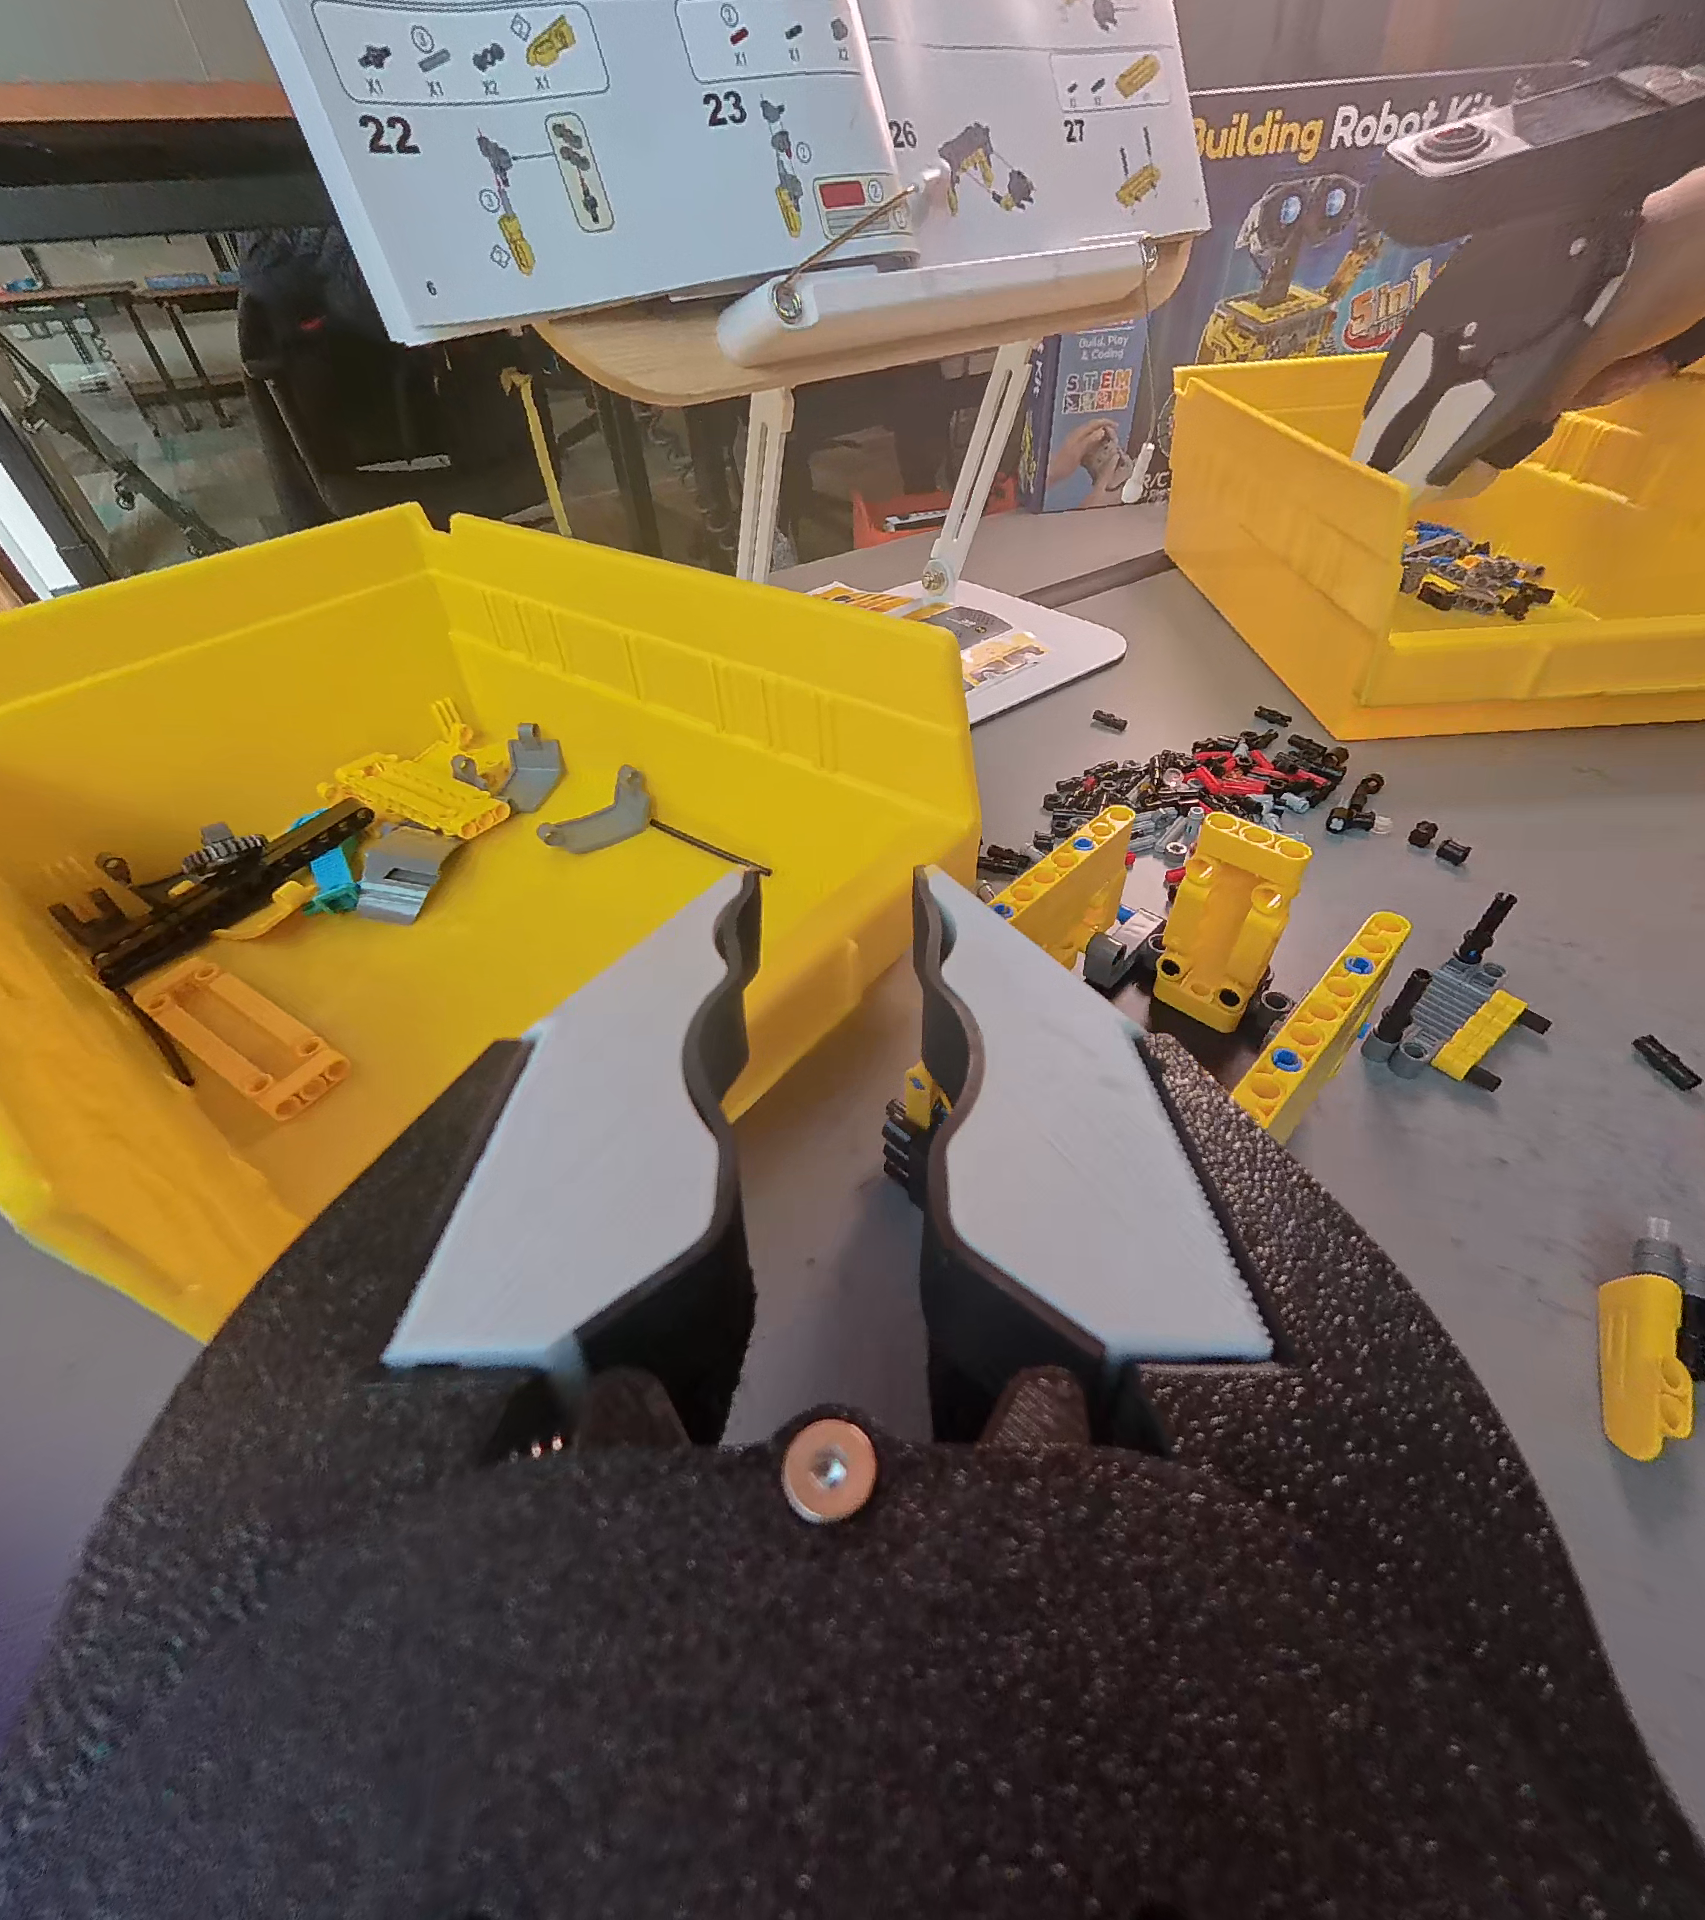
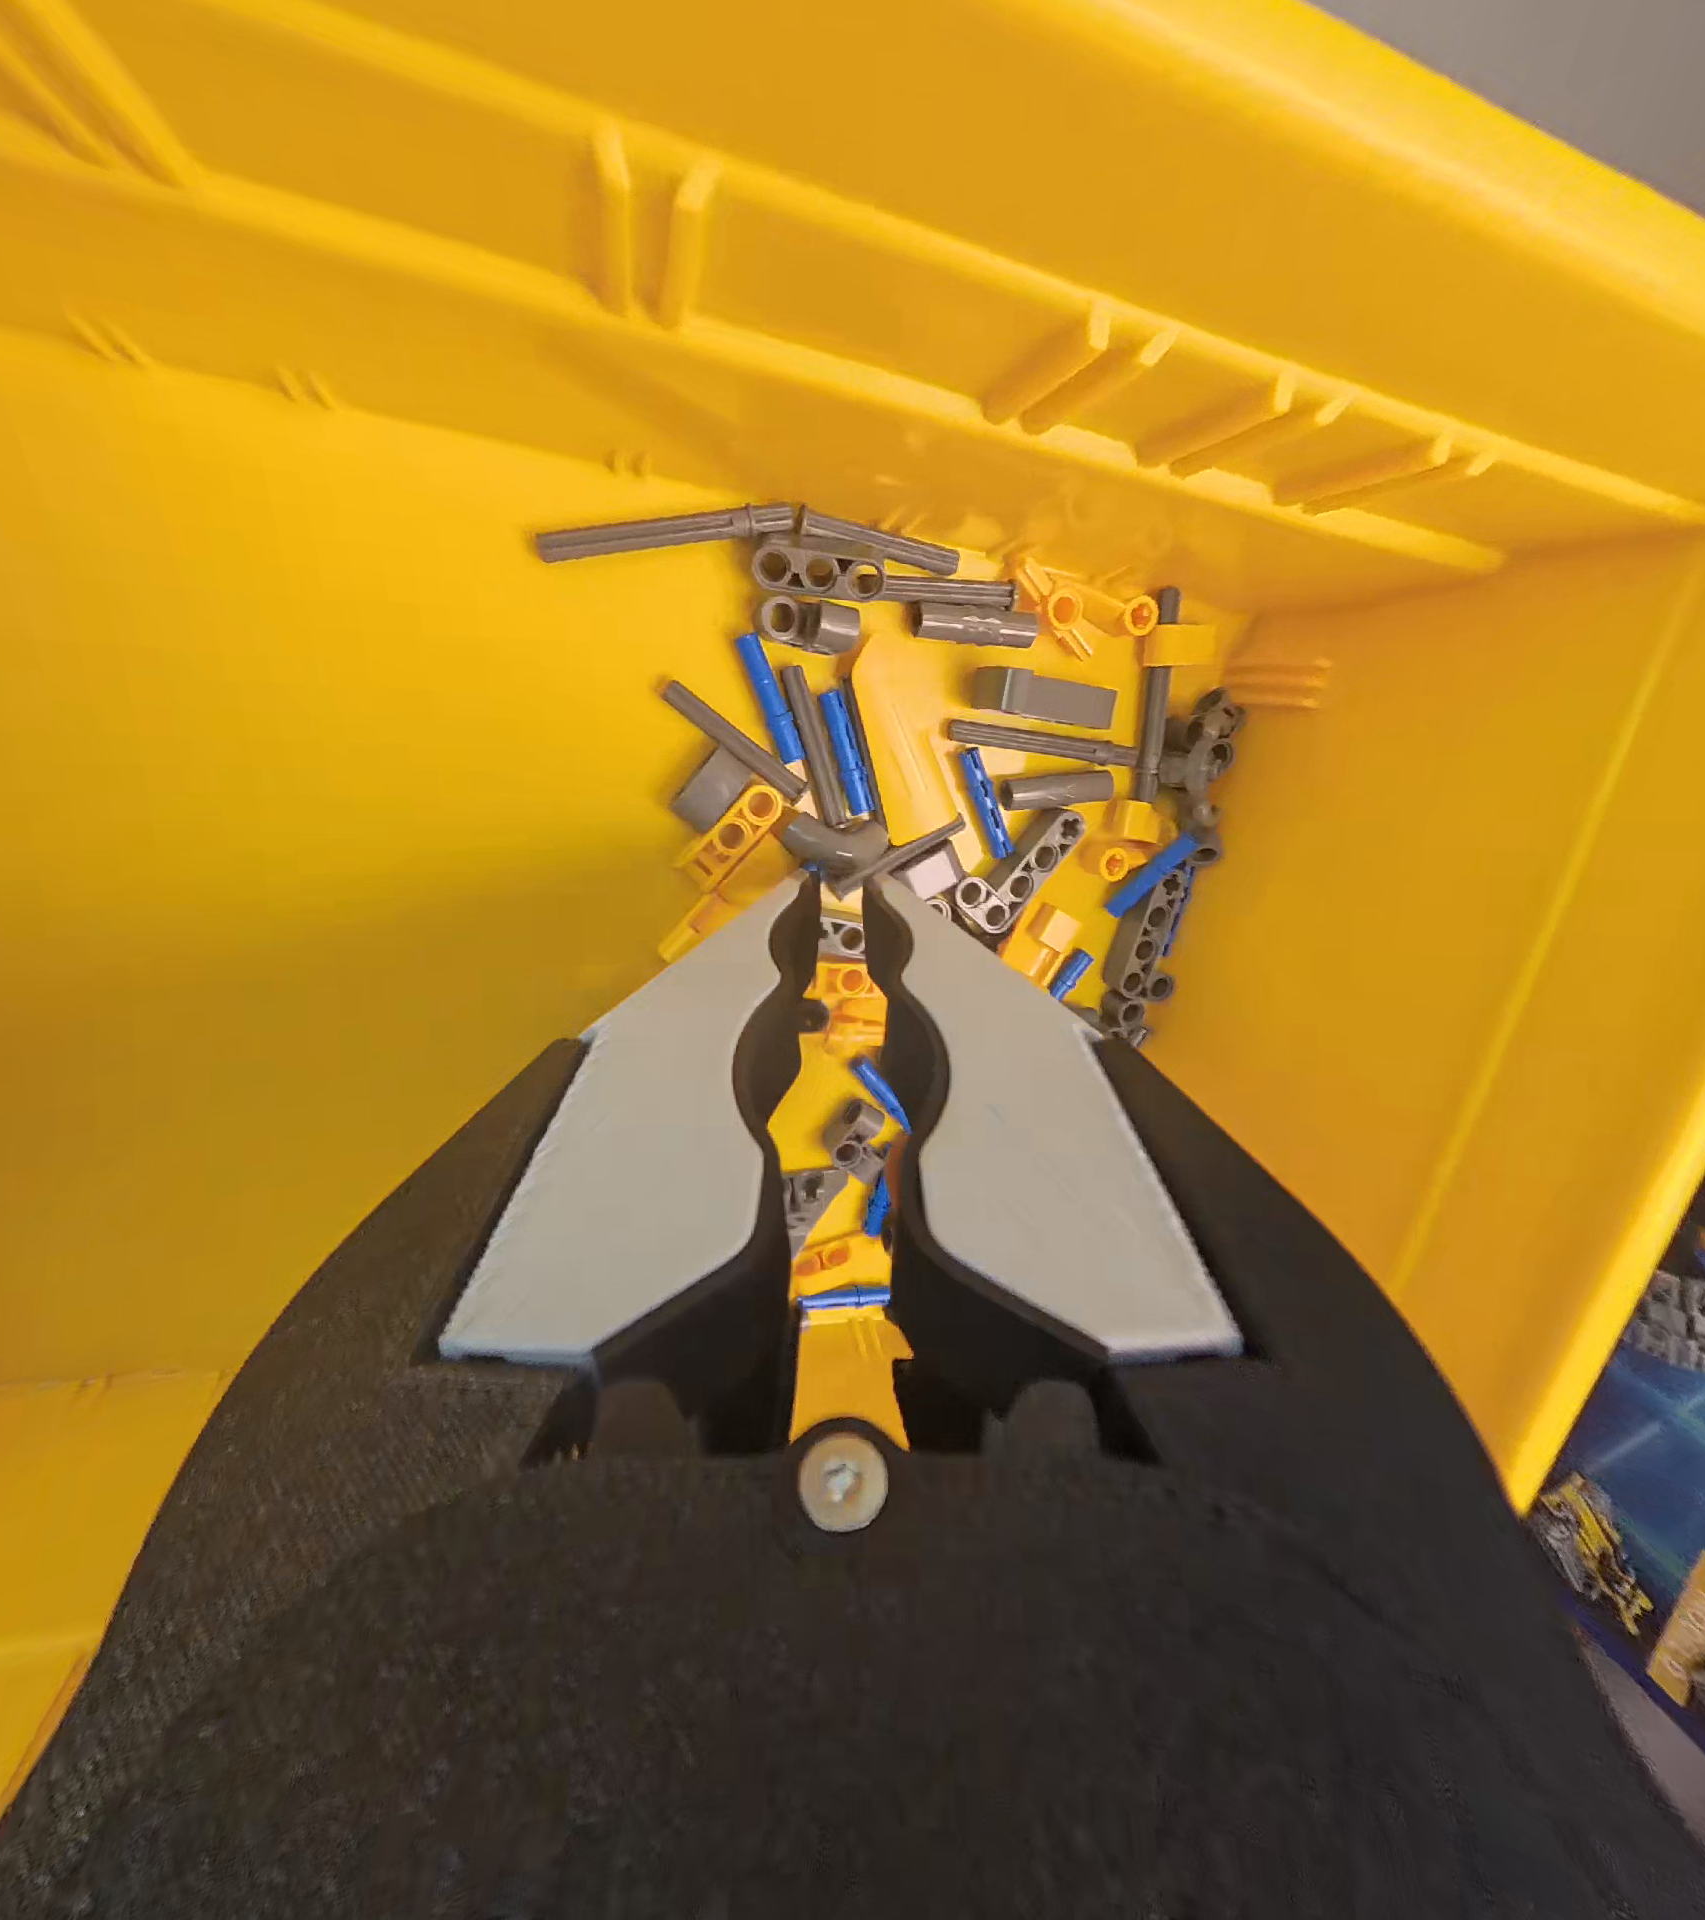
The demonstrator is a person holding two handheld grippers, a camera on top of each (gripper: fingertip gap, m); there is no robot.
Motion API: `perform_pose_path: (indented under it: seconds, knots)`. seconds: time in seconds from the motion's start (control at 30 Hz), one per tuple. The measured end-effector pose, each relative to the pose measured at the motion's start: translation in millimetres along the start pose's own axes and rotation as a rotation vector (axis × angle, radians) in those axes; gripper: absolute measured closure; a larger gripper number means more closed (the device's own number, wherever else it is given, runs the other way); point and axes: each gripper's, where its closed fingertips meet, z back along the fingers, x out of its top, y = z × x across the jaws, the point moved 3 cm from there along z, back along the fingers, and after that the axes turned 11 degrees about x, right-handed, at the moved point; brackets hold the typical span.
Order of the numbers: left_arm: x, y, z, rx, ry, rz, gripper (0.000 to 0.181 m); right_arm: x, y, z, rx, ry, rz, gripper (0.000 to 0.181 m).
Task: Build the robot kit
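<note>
Both views are brightly and evenly lit from overhead, with soft shadows under the loose parts in the yellow bin [image 2: 308,727], strong fisheye bending towards the edges, and slight blur on the bin's near rim and the picture corners.

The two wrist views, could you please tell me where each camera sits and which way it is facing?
Left wrist view: on the left gripper, looking forward over the near yellow bin and loose bricks on the grey table; its fingers stand apart, empty.
Right wrist view: on the right gripper, pointing down into a yellow bin, tips nearly closed at a grey elbow piece.
Shared: the left view shows the right gripper, hand-held, reaching into the far bin.
</note>
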Motion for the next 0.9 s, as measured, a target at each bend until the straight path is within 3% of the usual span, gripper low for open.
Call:
perform_pose_path:
  seconds: [0.27,0.43,0.63,0.73,0.9]
  knots:
    - [-0.3,-0.6,-1.7,-0.013,0.004,0.005,0.154,10.4,21.2,-4.0,0.107,-0.022,0.029,0.179]
    - [-0.3,-0.3,-1.7,-0.012,0.004,0.007,0.154,11.4,20.7,18.2,0.130,-0.107,-0.007,0.174]
    - [-1.0,-0.1,-2.7,-0.016,0.010,0.011,0.154,-42.0,25.1,26.9,0.176,0.178,-0.052,0.168]
    - [-1.1,0.3,-2.9,-0.016,0.012,0.014,0.154,-62.3,19.3,26.6,0.110,0.326,-0.033,0.170]
    - [-0.9,-0.2,-2.4,-0.020,0.010,0.014,0.155,-73.5,-2.6,23.1,0.009,0.389,-0.040,0.171]
